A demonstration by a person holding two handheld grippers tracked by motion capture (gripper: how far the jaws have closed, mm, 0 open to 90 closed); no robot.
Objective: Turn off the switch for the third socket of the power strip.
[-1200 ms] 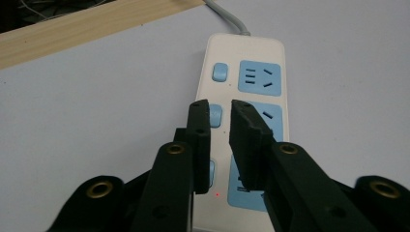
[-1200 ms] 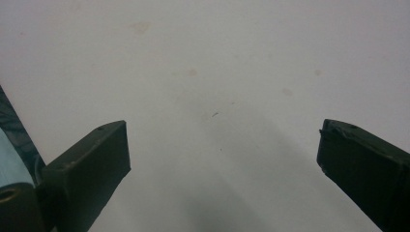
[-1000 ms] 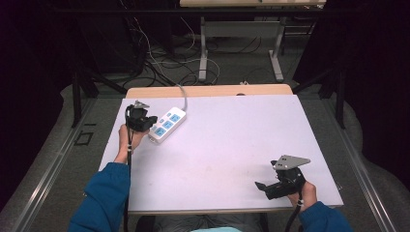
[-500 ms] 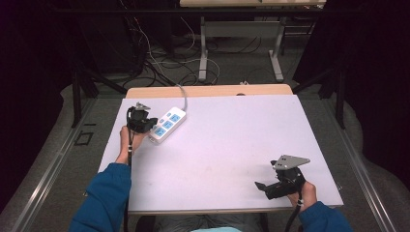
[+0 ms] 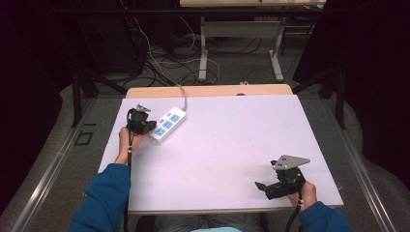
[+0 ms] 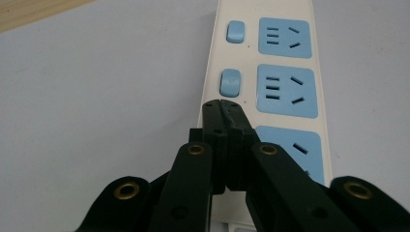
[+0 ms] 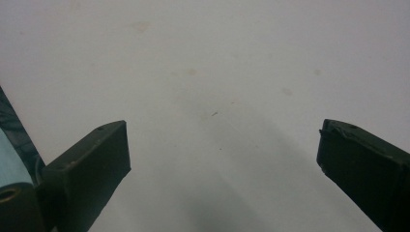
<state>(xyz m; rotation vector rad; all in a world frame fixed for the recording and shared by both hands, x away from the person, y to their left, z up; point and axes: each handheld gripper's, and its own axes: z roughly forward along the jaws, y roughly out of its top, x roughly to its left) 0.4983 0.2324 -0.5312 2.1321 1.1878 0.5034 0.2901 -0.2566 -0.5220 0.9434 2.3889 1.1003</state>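
At the left of the white table (image 5: 217, 145), the left gripper (image 6: 222, 104) is resting over the near end of a white power strip (image 5: 167, 124), its jaws pressed fully together with nothing between them and their tips sitting just below a blue rocker switch (image 6: 229, 82). The strip is lying at the table's far-left part, its grey cord (image 5: 183, 94) running off the far edge. At the near-right corner, the right gripper (image 5: 263, 189) is hovering over bare tabletop, jaws spread wide and holding nothing
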